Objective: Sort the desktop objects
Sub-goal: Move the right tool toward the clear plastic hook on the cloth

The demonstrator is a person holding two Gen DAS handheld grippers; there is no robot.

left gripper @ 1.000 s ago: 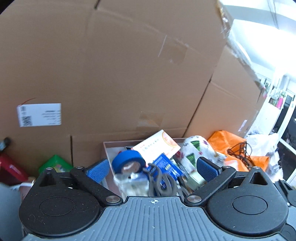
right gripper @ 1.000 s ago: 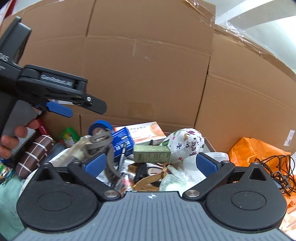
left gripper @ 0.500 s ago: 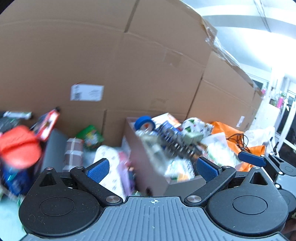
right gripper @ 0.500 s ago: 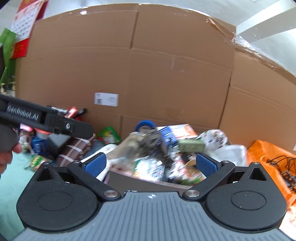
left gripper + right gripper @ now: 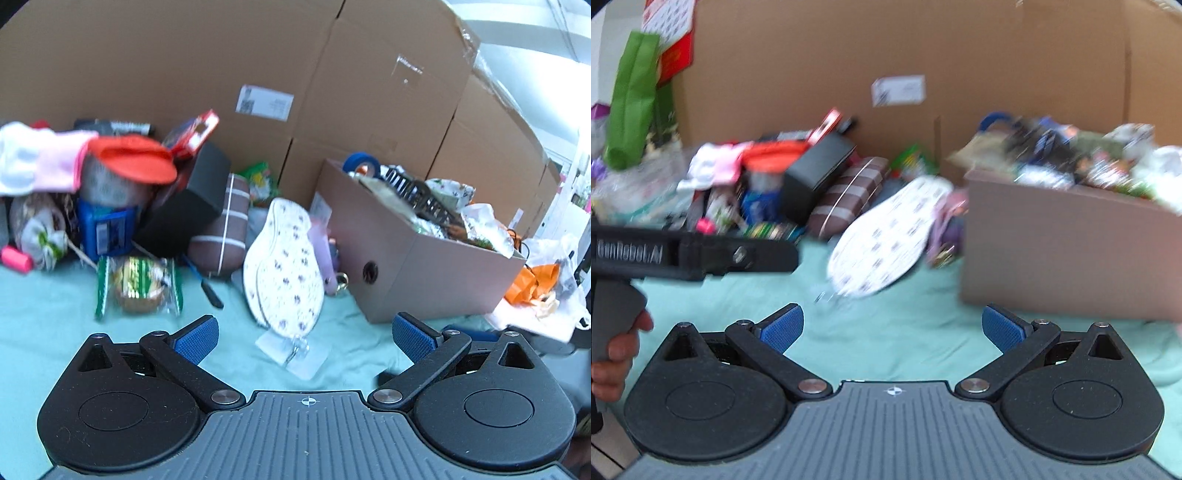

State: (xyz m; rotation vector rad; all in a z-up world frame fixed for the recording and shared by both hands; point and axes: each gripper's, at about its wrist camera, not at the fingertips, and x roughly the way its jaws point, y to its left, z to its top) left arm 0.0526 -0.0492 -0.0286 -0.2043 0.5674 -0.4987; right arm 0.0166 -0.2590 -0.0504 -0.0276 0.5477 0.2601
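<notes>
A brown box (image 5: 417,266) full of mixed items stands on the teal cloth (image 5: 48,317) at the right; it also shows in the right wrist view (image 5: 1067,251). A white patterned insole pair (image 5: 284,266) leans beside it. A clear packet (image 5: 295,350) lies in front of my left gripper (image 5: 306,336), which is open and empty above the cloth. My right gripper (image 5: 892,326) is open and empty; the left gripper's body (image 5: 694,253) crosses its view at the left. A pile holds a brown football (image 5: 225,232), a snack packet (image 5: 138,284) and a black box (image 5: 192,199).
Tall cardboard boxes (image 5: 258,74) wall off the back. An orange bag (image 5: 532,280) and white plastic bags lie right of the brown box. A green bag (image 5: 631,96) hangs at the far left in the right wrist view.
Both grippers have pulled back and away from over the brown box, toward the left. The box now sits at the right and the pile on the cloth has come into view.
</notes>
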